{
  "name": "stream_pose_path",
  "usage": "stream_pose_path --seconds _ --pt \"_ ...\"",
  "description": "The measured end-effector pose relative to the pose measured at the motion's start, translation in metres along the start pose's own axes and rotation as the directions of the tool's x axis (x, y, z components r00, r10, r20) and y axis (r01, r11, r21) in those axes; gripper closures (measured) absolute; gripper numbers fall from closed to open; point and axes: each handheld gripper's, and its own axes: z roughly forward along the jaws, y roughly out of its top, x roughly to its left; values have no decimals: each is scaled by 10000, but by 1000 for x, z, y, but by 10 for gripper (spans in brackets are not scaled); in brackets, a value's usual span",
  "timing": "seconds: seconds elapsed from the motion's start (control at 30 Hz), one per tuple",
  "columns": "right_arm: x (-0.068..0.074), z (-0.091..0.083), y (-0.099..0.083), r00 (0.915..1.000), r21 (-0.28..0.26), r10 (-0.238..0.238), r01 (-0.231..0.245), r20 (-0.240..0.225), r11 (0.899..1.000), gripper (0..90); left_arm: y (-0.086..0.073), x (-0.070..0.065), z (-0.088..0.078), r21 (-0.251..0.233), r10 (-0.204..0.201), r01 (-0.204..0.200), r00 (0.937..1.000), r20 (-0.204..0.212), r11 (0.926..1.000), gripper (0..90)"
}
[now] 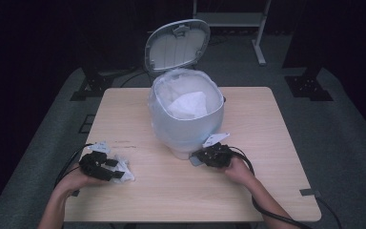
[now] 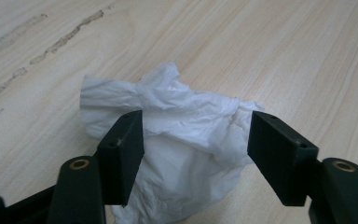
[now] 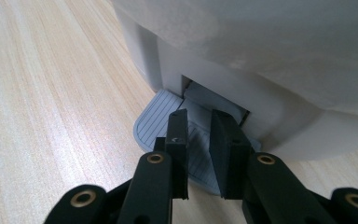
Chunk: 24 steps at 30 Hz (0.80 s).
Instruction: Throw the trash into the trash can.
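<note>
The right gripper (image 3: 199, 140), jaws drawn together with nothing between them, is pressing the grey ribbed pedal (image 3: 156, 122) of the white lined pedal bin (image 1: 187, 114) — keeping its lid (image 1: 177, 44) up. The left gripper (image 2: 196, 144) is straddling the crumpled white tissue (image 2: 177, 140) on the wooden table (image 1: 267, 181), jaws apart — not clamping yet.

Even overhead light falls on the desk (image 1: 248, 191) while the room around it stays dark; shadows beside it are soft, and both close views look sharp, slightly grainy.
</note>
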Motion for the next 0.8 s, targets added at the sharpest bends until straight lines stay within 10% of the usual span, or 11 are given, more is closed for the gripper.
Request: stream_pose_path --seconds 0.8 --pt "0 0 0 10000 12 -47 47 -31 10000 768 -9 0 9 -50 489 -494 9963 -706 9988 616"
